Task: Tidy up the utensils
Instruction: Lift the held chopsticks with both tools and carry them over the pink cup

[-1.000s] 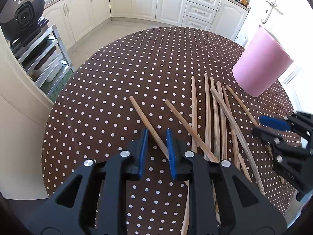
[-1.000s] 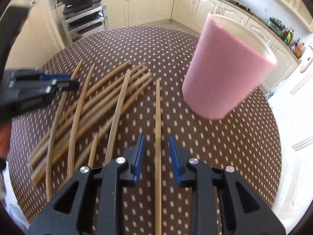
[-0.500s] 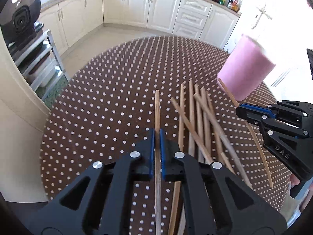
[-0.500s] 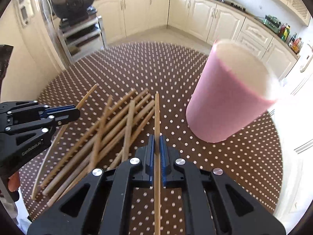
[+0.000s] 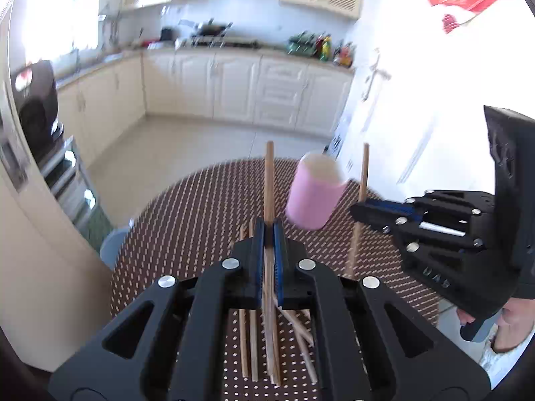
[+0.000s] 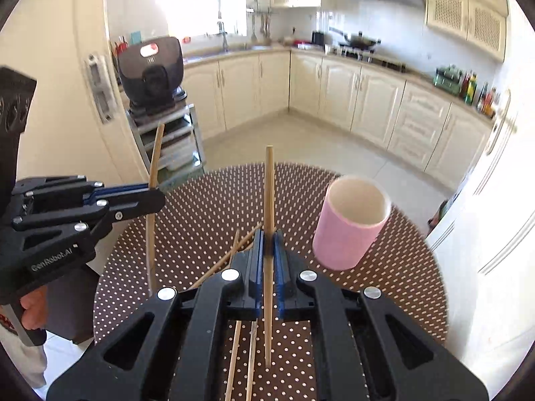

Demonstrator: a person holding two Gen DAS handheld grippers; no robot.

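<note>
Left wrist view: left gripper clamped on one chopstick, stick upright above dotted table. Right gripper likewise pinches second chopstick. Pink cup stands right, apart. Loose chopsticks lie beneath.

Both grippers are rising off the dotted table, each now carrying a chopstick: the left gripper, jaws closed, is lifting one chopstick, and the right gripper is lifting another chopstick beside the pink cup.
</note>
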